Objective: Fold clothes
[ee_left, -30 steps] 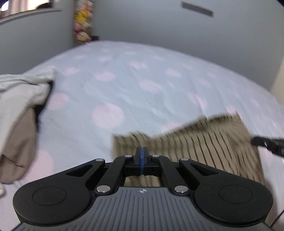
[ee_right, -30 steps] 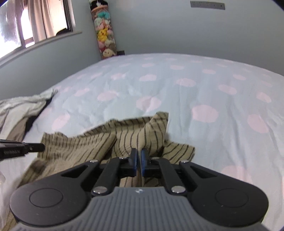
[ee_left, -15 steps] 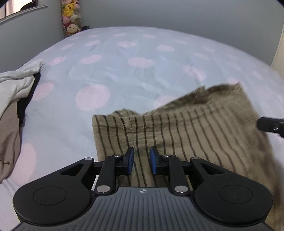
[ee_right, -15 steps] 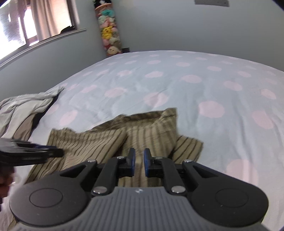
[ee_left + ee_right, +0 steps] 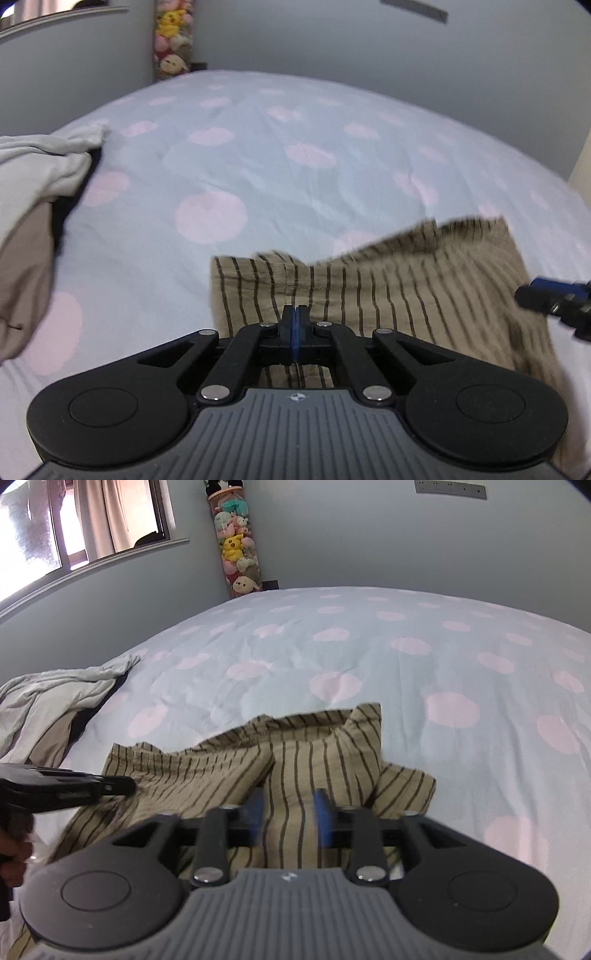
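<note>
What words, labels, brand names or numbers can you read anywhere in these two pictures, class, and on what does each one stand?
None can be read.
Left gripper: pale lettering along its side, too small and blurred to read.
Each gripper body: a small round emblem, no letters.
Wall plate: no readable print.
Striped garment and bedsheet: no tag or print in view.

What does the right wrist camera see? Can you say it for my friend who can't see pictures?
The right tool is opening its blue fingers over a crumpled tan striped garment on a pale blue bed with pink dots. The left tool reaches the garment's left edge. Grey clothes lie left, and plush toys stand in the corner.
</note>
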### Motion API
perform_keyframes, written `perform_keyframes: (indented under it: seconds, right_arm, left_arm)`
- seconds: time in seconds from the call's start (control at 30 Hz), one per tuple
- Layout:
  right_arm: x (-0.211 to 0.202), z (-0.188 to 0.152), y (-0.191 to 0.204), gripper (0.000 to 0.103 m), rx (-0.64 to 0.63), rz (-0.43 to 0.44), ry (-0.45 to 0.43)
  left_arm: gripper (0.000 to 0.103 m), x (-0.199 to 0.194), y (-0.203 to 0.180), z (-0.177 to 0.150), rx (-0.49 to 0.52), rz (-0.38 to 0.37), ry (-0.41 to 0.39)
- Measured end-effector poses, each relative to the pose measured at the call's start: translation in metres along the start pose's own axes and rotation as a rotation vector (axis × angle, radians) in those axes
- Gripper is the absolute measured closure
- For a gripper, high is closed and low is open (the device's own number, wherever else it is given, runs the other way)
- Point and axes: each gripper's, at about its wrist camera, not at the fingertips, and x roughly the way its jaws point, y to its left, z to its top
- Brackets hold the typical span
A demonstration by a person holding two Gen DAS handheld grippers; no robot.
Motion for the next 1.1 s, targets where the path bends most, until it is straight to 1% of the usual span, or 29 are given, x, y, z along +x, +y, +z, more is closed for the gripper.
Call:
perform_keyframes:
  seconds: [0.17, 0.23, 0.33, 0.37, 0.4, 0.43, 0.47, 0.57, 0.63, 0.67, 0.73, 0.77, 0.8, 0.83, 0.87, 0.93, 0.97, 1.0, 1.03, 1.07, 1.1]
  right_arm:
    - [0.004, -0.001, 0.006, 0.057, -0.04, 0.001, 0.016]
    - [0.007, -0.002, 0.007, 0.06, -0.05, 0.002, 0.029]
    - [0.016, -0.005, 0.005, 0.071, -0.069, -0.003, 0.062]
    - [0.019, -0.006, 0.005, 0.08, -0.075, -0.005, 0.074]
    - [0.022, -0.006, 0.004, 0.093, -0.081, -0.007, 0.085]
    - [0.024, -0.007, 0.003, 0.101, -0.086, -0.01, 0.095]
    - [0.024, -0.006, 0.002, 0.103, -0.088, -0.017, 0.095]
    - [0.01, -0.003, -0.007, 0.103, -0.048, -0.085, 0.017]
    - [-0.001, 0.0, -0.015, 0.103, -0.009, -0.144, -0.039]
    - [-0.003, 0.002, -0.019, 0.103, 0.011, -0.149, -0.048]
    - [-0.001, 0.005, -0.027, 0.095, 0.047, -0.123, -0.036]
    - [0.001, 0.007, -0.029, 0.08, 0.053, -0.1, -0.027]
    - [0.003, 0.007, -0.028, 0.059, 0.04, -0.081, -0.024]
    - [0.004, 0.006, -0.024, 0.056, 0.017, -0.067, -0.026]
    - [0.006, 0.005, -0.019, 0.056, -0.016, -0.061, -0.026]
    - [0.017, 0.005, -0.008, 0.055, -0.083, -0.072, -0.006]
    - [0.023, 0.004, -0.003, 0.055, -0.115, -0.079, 0.006]
    - [0.028, 0.004, -0.001, 0.061, -0.13, -0.086, 0.017]
    - [0.032, 0.003, -0.002, 0.071, -0.133, -0.094, 0.026]
    - [0.036, 0.003, -0.003, 0.094, -0.137, -0.101, 0.035]
    - [0.04, 0.002, -0.004, 0.096, -0.14, -0.109, 0.044]
  left_arm:
    - [0.103, -0.019, 0.021, 0.002, -0.019, 0.028, -0.033]
    - [0.103, -0.024, 0.03, 0.002, -0.035, 0.037, -0.039]
    - [0.103, -0.028, 0.042, 0.006, -0.054, 0.058, -0.049]
    - [0.103, -0.029, 0.045, 0.007, -0.063, 0.067, -0.052]
    - [0.103, -0.03, 0.049, 0.008, -0.07, 0.074, -0.054]
    - [0.103, -0.031, 0.051, 0.009, -0.071, 0.078, -0.055]
    - [0.103, -0.032, 0.053, 0.01, -0.072, 0.082, -0.057]
    - [0.103, -0.037, 0.057, 0.012, -0.077, 0.095, -0.082]
    - [0.103, -0.037, 0.06, 0.013, -0.096, 0.082, -0.082]
    - [0.103, -0.037, 0.06, 0.013, -0.099, 0.076, -0.079]
    - [0.103, -0.035, 0.058, 0.013, -0.095, 0.068, -0.075]
    - [0.103, -0.034, 0.057, 0.013, -0.095, 0.063, -0.072]
    - [0.103, -0.033, 0.056, 0.012, -0.098, 0.057, -0.064]
    - [0.103, -0.03, 0.056, 0.011, -0.102, 0.058, -0.049]
    - [0.103, -0.027, 0.055, 0.01, -0.105, 0.059, -0.034]
    - [0.102, -0.021, 0.058, 0.007, -0.136, 0.067, -0.003]
    - [0.097, -0.017, 0.06, 0.005, -0.158, 0.073, 0.013]
    - [0.093, -0.014, 0.063, 0.002, -0.181, 0.072, 0.031]
    - [0.088, -0.01, 0.065, 0.0, -0.203, 0.059, 0.05]
    - [0.088, -0.007, 0.067, -0.002, -0.212, 0.053, 0.061]
    - [0.088, -0.005, 0.068, -0.004, -0.216, 0.042, 0.067]
